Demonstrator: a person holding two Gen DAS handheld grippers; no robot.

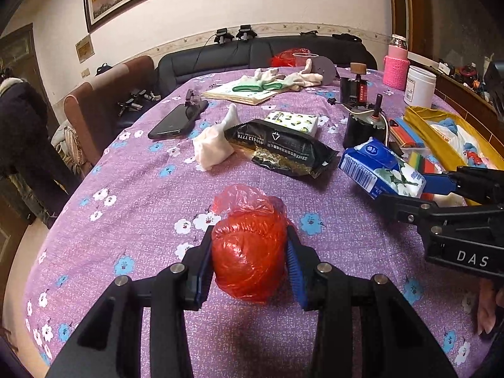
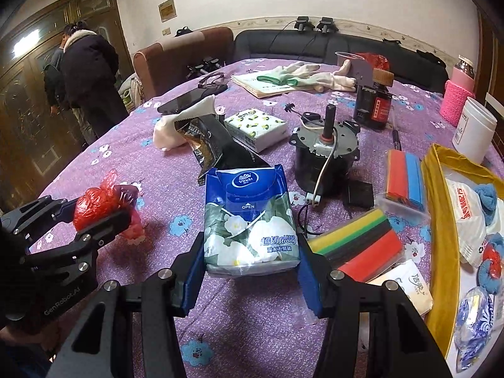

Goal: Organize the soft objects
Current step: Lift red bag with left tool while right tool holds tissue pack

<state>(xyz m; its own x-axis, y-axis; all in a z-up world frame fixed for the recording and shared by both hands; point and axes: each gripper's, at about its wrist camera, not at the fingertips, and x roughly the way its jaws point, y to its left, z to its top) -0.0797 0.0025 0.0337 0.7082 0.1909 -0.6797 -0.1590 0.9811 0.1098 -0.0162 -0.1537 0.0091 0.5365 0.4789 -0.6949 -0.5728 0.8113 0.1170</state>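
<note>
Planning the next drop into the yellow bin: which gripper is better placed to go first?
Probably the right gripper. It holds the blue tissue pack with the yellow bin just to its right. The left gripper, holding the red bag, sits farther away across the table.

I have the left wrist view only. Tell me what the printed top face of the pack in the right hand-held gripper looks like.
Observer: The tissue pack is blue on top, with white flowers and an OPEN tab.
Operator: Report the grip.
Observer: The right hand-held gripper has both blue pads pressed on the pack's near end.
Operator: Say what lies right of it.
Observer: A striped sponge stack lies beside a yellow bin holding packets and blue cloth.
</note>
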